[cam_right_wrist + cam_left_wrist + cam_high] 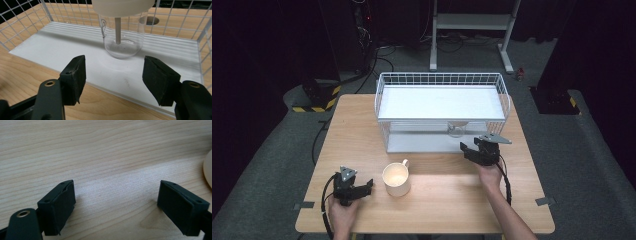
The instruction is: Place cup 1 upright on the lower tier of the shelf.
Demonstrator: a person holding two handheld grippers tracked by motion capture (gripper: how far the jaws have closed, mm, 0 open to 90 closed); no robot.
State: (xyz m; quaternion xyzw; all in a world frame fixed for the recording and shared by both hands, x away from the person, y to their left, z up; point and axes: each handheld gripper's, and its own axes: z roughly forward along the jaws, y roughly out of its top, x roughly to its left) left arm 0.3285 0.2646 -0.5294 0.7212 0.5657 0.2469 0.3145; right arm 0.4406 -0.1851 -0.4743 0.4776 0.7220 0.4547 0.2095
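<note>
A clear glass jar (123, 40) with a cream lid and a white rod inside stands on the lower white shelf (57, 47) of a white wire rack (442, 75). From above, the jar (456, 130) is under the upper shelf, near the front. My right gripper (472, 146) sits just in front of the rack, a short way back from the jar. Its jaws (115, 62) are open with nothing between them. A cream mug (396, 179) stands at the table's front middle. My left gripper (369, 186) lies low beside the mug's left side, open (116, 187) over bare wood, and the mug's edge (209, 170) is at the far right.
The wooden table (362, 130) has open room left of the rack and along the front right. The rack's wire walls (25, 20) close in the lower shelf at the sides and back. Beyond the table are a grey floor with cables and a metal stand (472, 22).
</note>
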